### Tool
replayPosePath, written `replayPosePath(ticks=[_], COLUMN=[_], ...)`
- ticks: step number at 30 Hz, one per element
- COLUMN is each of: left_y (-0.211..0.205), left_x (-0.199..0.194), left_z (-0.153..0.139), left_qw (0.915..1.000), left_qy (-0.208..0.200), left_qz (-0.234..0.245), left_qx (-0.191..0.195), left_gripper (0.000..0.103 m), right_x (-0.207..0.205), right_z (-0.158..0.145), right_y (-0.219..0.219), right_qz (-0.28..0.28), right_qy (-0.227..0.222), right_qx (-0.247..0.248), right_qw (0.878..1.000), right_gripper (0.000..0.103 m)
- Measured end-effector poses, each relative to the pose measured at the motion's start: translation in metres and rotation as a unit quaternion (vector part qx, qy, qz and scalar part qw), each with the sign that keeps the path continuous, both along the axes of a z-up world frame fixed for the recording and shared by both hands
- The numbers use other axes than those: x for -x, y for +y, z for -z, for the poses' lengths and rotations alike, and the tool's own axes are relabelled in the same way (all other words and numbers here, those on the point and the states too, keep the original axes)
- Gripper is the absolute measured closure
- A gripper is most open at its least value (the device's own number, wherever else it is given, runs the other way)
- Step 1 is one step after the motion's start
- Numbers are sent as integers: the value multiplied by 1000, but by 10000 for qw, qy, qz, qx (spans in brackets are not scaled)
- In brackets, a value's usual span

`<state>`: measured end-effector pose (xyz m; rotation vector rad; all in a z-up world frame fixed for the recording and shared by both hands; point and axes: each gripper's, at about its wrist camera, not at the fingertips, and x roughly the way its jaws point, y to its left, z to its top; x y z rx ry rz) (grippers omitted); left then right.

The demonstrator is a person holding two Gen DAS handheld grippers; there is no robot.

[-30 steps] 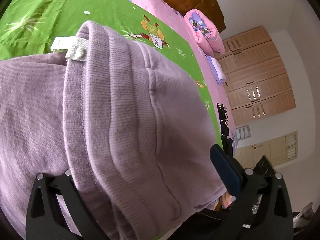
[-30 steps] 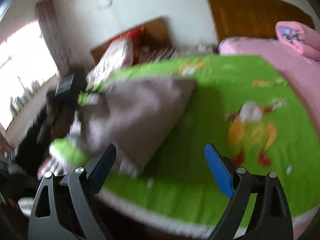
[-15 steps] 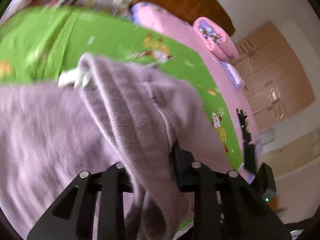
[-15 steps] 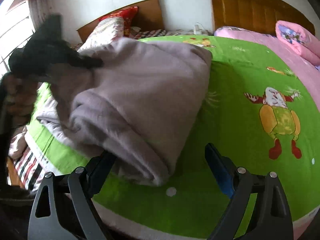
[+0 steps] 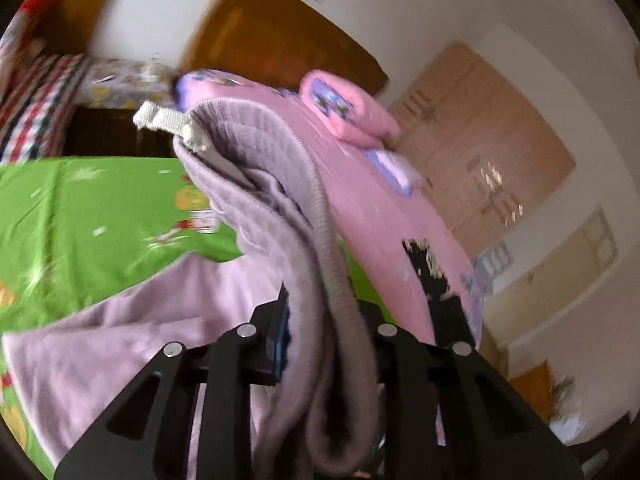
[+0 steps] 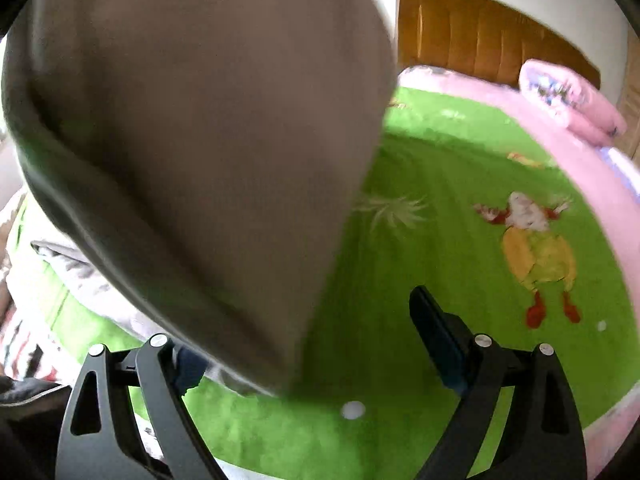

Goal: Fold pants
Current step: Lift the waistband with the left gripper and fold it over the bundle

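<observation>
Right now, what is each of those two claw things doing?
Left gripper: fingers closed on the lilac pants.
Right gripper: fingers open, holding nothing.

left wrist: close behind pants point(image 5: 280, 208), facing wardrobe point(image 5: 480, 152) | right wrist: low over green sheet point(image 6: 440, 240) | shared: both

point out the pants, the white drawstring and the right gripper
pants point(image 5: 280, 208), left wrist view, ribbed waistband fold
white drawstring point(image 5: 160, 122), left wrist view, middle of the flat cord
right gripper point(image 6: 308, 344), right wrist view, midway between fingertips
</observation>
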<state>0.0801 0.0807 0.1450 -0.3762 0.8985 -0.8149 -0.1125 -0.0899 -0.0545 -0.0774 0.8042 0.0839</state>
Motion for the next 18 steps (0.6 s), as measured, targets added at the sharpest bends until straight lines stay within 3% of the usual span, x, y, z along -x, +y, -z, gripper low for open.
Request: replayPosePath(ticks=[2,4,6,9,10,11,14,18], left_y=[61,128,188,227,236,239,228,222], left_x=[10,27,45,60,69,74,70,61], left_z=[17,58,125,217,235,238,220,198], left_qw=[9984,9918,9784,9604,9554,9522,9618,9684], left_qy=[104,350,838,1514,1323,1234,960,909], left_qz=[-498,-1104,-1735,-2134,-2119,-2142,-2221,-2129], left_qx=[262,535,742,956,1576,1793,1278,924], left_gripper=[81,81,81,81,81,81,81,81], right_x=[5,13,13,7,6,5,4,10], right_z=[-3,-8,-4,6,7,6,7,4], right_y=[2,9,19,26,26,26,23,27], right_qz=[-71,-226,-445,-635,-670,-716,-701,-691], right_qy=[-211,-501,-500,-383,-379,-388,-355,-364], right_qx=[250,558,774,777,813,852,852,884], right_qw=[9994,9969,9947,9942,9937,9930,9933,9930], right_gripper=[14,14,13,12,12,12,12,12])
